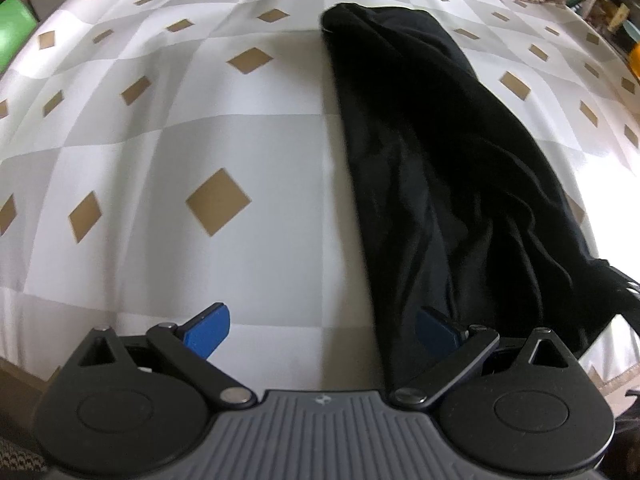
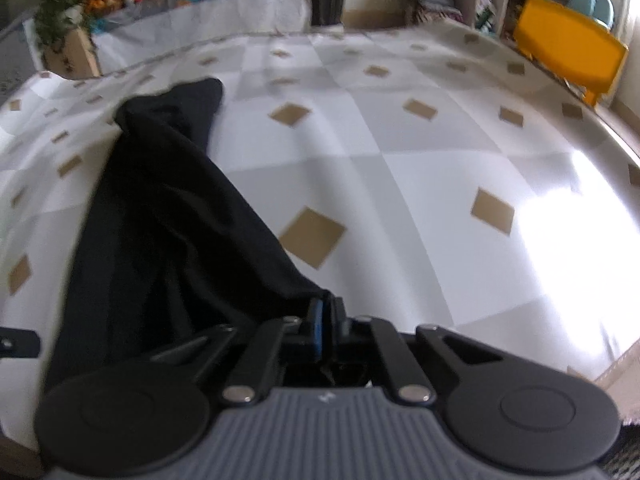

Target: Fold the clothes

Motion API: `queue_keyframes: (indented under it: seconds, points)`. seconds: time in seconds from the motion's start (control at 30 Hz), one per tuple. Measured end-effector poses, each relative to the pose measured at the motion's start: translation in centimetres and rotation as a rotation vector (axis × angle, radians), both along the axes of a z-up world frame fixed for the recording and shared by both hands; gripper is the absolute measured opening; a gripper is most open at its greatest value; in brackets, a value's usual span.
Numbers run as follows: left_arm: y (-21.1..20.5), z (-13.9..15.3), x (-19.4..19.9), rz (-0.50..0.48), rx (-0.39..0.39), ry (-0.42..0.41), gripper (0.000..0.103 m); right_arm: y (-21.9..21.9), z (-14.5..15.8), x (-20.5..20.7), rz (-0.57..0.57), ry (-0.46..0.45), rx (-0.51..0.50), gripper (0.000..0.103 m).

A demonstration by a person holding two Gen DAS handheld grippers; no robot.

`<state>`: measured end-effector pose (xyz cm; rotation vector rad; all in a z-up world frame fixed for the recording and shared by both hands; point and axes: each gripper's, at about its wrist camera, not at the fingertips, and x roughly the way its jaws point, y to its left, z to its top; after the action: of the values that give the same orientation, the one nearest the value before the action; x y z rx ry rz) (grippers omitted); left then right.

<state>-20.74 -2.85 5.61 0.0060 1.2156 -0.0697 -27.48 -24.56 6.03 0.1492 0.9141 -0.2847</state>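
black soft fabric, a long garment bunched lengthwise (image 1: 432, 168), lies stretched along the glossy white-and-grey checked cloth with tan diamonds (image 1: 168, 128) that covers the surface. my right gripper (image 2: 325, 322) has its blue pads pressed together on the garment's near corner. my left gripper (image 1: 322, 330) stands wide, one blue fingertip (image 1: 210, 330) over bare cloth, the other at the garment's near edge, not gripping it.
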Motion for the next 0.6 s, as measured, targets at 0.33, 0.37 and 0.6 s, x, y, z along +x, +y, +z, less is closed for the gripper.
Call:
queue_keyframes:
  seconds: [0.33, 0.37, 0.6]
  points:
    - [2.4, 1.2, -1.3, 0.119, -0.045, -0.084, 0.099, 4.8, 5.7, -3.8, 0.241, -0.177, 0.033, 0.003]
    - [2.8, 1.4, -1.4, 0.139, -0.051, -0.095, 0.099, 5.5, 6.1, -4.2, 0.275, -0.187, 0.031, 0.003]
    - [4.5, 2.1, -2.1, 0.243, -0.088, -0.138, 0.099, 9.0, 6.5, -6.1, 0.428, -0.197, 0.017, 0.004]
